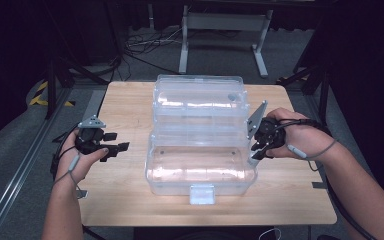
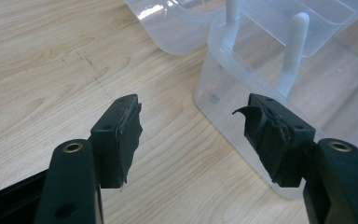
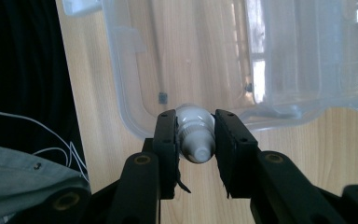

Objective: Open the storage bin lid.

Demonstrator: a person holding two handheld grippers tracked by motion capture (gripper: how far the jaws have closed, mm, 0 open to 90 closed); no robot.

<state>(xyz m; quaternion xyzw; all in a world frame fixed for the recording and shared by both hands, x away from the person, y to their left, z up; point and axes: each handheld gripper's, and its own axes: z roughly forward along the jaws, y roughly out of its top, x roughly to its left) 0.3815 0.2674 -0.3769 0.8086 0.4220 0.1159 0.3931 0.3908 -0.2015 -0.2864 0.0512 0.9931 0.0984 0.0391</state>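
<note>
High view first: a clear plastic organizer box (image 1: 200,165) sits in the middle of a light wooden table (image 1: 125,100), its trays fanned open so the upper tiers step back toward the far edge, with a latch tab (image 1: 202,194) on the near wall. The person's forearms come in from the near side, one on each side of the box.

At the left, the left gripper (image 1: 114,142) rests low over the table just beside the box's left end, apart from it. From the left gripper view its jaws are spread wide with nothing between them, only bare wood below; the worn pads (image 2: 129,128) look torn at the edges, and the box's rounded corner (image 2: 223,93) with its white hinge arms (image 2: 292,51) lies just ahead to the right.

At the right, the right gripper (image 1: 258,150) is up against the box's right end, near its lower tier. The right gripper view shows its jaws pinching a small white plastic bottle (image 3: 195,133), cap end pointing back toward the camera, both pads pressed on its sides. The bottle sits just outside the box's rim (image 3: 135,126), over the table edge, with the clear tray beyond it.
</note>
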